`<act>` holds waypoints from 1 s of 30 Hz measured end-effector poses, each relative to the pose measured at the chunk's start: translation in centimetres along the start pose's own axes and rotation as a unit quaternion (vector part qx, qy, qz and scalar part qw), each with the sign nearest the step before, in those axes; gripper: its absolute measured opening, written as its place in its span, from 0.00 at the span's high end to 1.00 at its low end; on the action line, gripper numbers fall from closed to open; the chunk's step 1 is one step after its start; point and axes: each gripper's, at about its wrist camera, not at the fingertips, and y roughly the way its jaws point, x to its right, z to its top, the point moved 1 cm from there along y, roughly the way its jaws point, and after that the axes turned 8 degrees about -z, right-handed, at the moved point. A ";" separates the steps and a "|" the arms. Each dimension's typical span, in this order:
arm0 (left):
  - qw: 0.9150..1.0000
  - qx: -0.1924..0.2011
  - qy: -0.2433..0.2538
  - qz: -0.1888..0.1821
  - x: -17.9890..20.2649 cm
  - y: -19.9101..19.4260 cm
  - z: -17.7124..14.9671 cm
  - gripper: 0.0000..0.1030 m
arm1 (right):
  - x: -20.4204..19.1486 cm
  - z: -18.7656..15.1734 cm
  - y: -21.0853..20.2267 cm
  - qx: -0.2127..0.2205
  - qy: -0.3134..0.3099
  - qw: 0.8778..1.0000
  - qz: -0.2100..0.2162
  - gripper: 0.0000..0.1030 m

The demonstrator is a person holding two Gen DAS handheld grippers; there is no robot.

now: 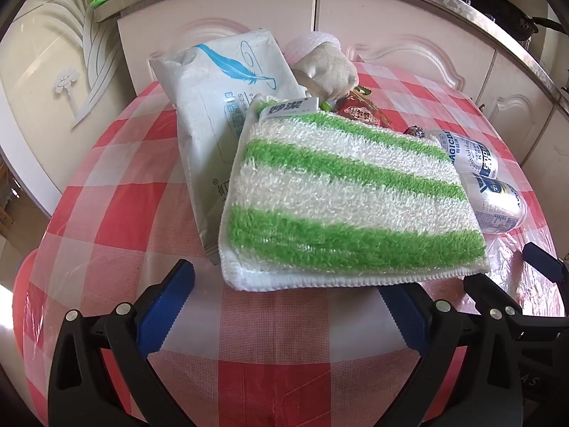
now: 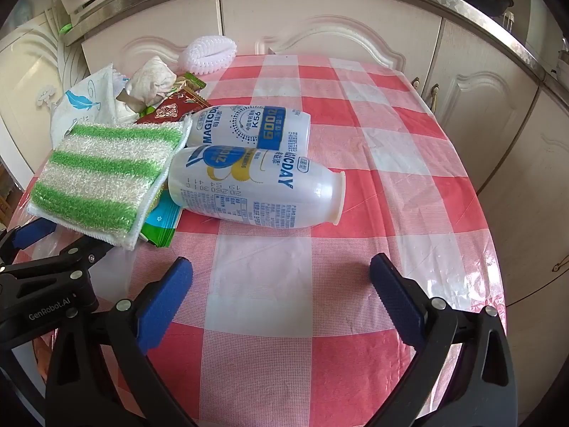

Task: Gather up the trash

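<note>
Your left tool [image 1: 284, 299] hangs over the near edge of the desk [image 1: 277, 323] with its blue pads spread wide and nothing between them. Just past its tips lies a green-and-white striped scrubbing cloth [image 1: 348, 203], propped at a tilt on the pile beneath it. Under the cloth's far left corner sits a white pack of wet wipes [image 1: 220, 106] with a blue feather printed on it. Behind the pack you can see a crumpled tissue wad [image 1: 330, 67], and beside that a red snack wrapper [image 1: 359, 114], partly hidden by the cloth.

Your right tool [image 2: 281, 277] is likewise spread to its full width and holds nothing; bare red-and-white checked cloth shows between its pads. Ahead of it and slightly left lie two empty white plastic drink bottles on their sides, touching each other. The nearer bottle [image 2: 256, 188] has its open mouth pointing right; the farther bottle [image 2: 249, 128] lies just behind it. The nearer bottle's base touches the striped cloth's right edge. A green-and-white sachet [image 2: 160, 224] pokes out from under the cloth's near corner. At the desk's far edge rests a white ribbed plastic scrubber [image 2: 209, 53], apart from the pile. Cream cabinet doors [image 2: 320, 25] stand behind the desk.
</note>
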 end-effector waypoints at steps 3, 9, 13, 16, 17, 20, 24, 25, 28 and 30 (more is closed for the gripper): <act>1.000 0.000 0.000 0.002 0.0 0.0 0.0 0.03 | 0.0 0.0 0.0 0.001 0.000 1.000 0.000 0.03; 1.000 -0.002 0.001 0.002 0.0 0.0 -0.1 0.04 | -0.1 -0.3 -0.3 -0.001 0.005 1.000 -0.004 0.04; 1.000 -0.003 0.007 -0.006 0.1 -0.5 -0.7 0.05 | 0.2 -1.4 -1.0 -0.005 0.004 1.000 -0.001 0.04; 1.000 -0.003 0.019 -0.014 0.1 -1.7 -2.3 0.05 | 0.5 -2.1 -1.4 -0.005 0.004 1.000 0.003 0.04; 1.000 -0.005 0.023 -0.018 0.2 -1.9 -2.4 0.05 | 0.3 -2.3 -1.7 -0.004 0.006 1.000 0.006 0.04; 0.999 -0.009 0.031 -0.028 0.3 -2.7 -3.3 0.05 | 0.6 -3.2 -2.6 -0.004 0.014 1.000 0.015 0.04; 0.999 -0.008 0.035 -0.036 0.2 -4.1 -4.8 0.05 | 0.9 -4.4 -4.6 0.009 0.022 0.999 0.024 0.04; 0.999 -0.009 0.036 -0.037 0.2 -4.5 -5.1 0.05 | 0.9 -4.6 -5.2 0.013 0.021 0.999 0.022 0.04; 0.999 0.000 0.041 -0.035 -0.2 -5.9 -5.5 0.05 | 1.1 -4.8 -7.5 0.034 0.028 0.999 0.026 0.04; 0.999 0.013 0.039 -0.035 -0.6 -7.4 -5.7 0.05 | 1.2 -4.5 -9.1 0.054 0.025 0.998 0.021 0.04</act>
